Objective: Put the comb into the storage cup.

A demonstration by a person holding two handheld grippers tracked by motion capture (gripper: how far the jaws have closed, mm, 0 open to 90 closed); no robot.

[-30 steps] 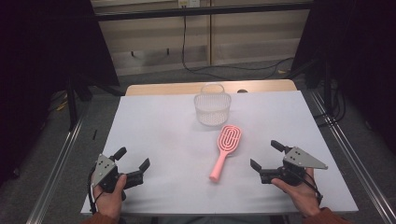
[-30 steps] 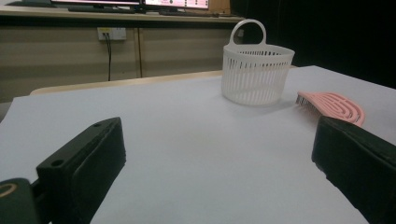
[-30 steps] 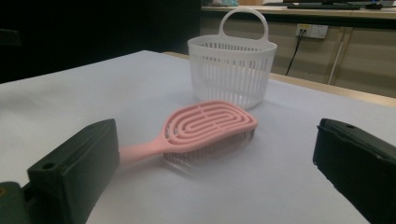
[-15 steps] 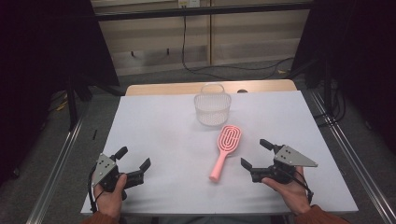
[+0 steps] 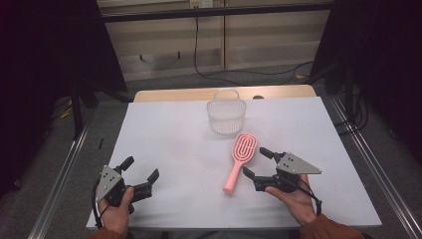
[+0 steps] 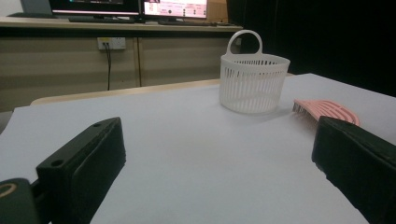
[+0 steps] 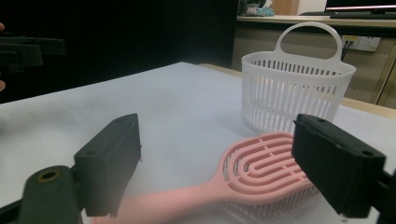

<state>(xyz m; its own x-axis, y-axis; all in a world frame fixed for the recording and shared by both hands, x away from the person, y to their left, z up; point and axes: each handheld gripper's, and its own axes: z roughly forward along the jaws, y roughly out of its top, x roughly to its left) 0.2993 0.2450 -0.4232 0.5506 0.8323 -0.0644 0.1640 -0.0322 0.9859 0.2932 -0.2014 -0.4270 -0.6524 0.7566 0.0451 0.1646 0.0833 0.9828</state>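
A pink hairbrush lies on the white table, head toward a white slotted basket standing just behind it. My right gripper sits low at the brush's right side. Its jaws have just been closing a little but stand open. In the right gripper view the brush lies in the gap between the jaws, and neither pad presses on it. My left gripper rests open at the table's front left, nothing between its jaws. From there the basket and brush head lie far ahead.
A wooden strip runs along the table's far edge. Metal rails flank the table on both sides. Cables trail on the floor behind, below a wall of cabinets. Dark drapes hang at left and right.
My right hand has slid left across the table toward the brush, its jaws now beside the handle and slightly narrower. The left hand, brush and basket have stayed put.
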